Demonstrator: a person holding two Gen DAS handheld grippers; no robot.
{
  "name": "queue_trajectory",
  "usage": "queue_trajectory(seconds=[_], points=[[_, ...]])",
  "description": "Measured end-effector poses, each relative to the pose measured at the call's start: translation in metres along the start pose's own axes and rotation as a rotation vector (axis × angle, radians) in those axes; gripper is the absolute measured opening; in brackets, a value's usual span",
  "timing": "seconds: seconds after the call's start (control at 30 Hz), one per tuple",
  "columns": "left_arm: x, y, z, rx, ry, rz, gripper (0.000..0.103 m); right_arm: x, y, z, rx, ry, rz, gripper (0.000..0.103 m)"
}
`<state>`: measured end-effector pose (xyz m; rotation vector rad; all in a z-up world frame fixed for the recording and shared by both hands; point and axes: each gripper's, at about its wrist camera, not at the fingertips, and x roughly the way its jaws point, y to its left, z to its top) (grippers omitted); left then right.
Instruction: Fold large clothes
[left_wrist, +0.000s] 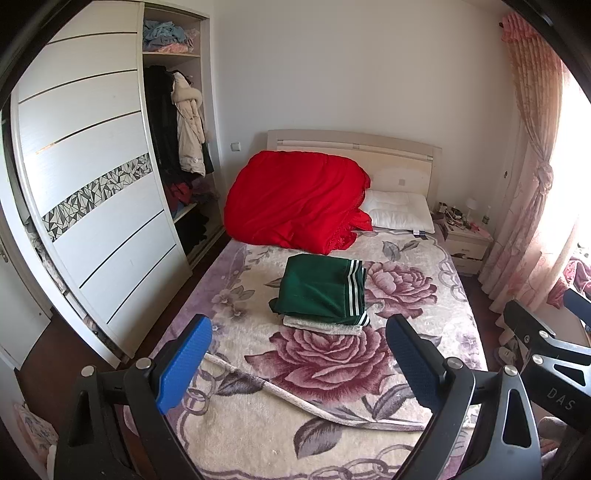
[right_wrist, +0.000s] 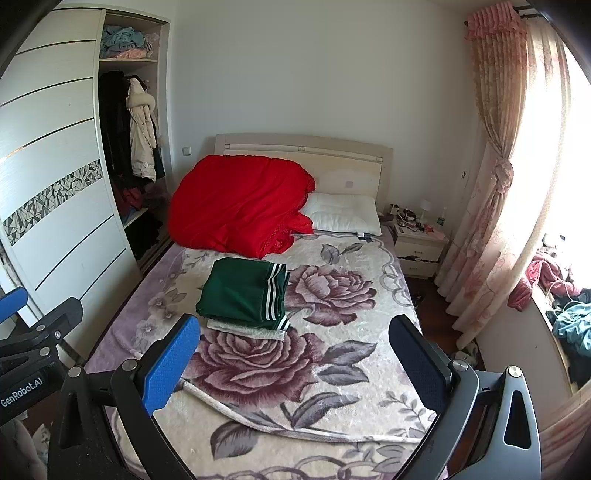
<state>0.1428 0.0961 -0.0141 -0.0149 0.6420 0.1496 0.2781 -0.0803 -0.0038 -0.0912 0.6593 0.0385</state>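
The green garment (left_wrist: 321, 288) lies folded on the bed (left_wrist: 424, 332), on top of a pale folded cloth (left_wrist: 321, 326), the two making a small stack in the middle of the flowered blanket. Its striped edge (left_wrist: 354, 291) runs down the right side, so the long axis points roughly away from the cameras, toward the headboard. The stack sits ahead of both sets of fingers and well apart from them: slightly left of centre for the left gripper (left_wrist: 299, 365), further left for the right gripper (right_wrist: 306, 365). By that, the left hand looks the nearer. Both grippers hang spread wide with nothing between the blue pads (left_wrist: 184, 365). A white cord (left_wrist: 295, 398) crosses the blanket between fingers and stack.

Beyond, a red quilt (left_wrist: 295, 203) and pillow (left_wrist: 400, 212) lie at the headboard. The open wardrobe (left_wrist: 173, 122) holds hanging coats and heaped clothes on its shelves.
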Motion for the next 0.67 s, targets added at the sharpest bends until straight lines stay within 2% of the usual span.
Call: queue_trajectory(seconds=[0.67], points=[[-0.0089, 0.0037, -0.0023, -0.013, -0.02, 0.005, 0.096, -0.0013, 0.0007, -0.0017, 0.001, -0.003, 0.0, 0.103]])
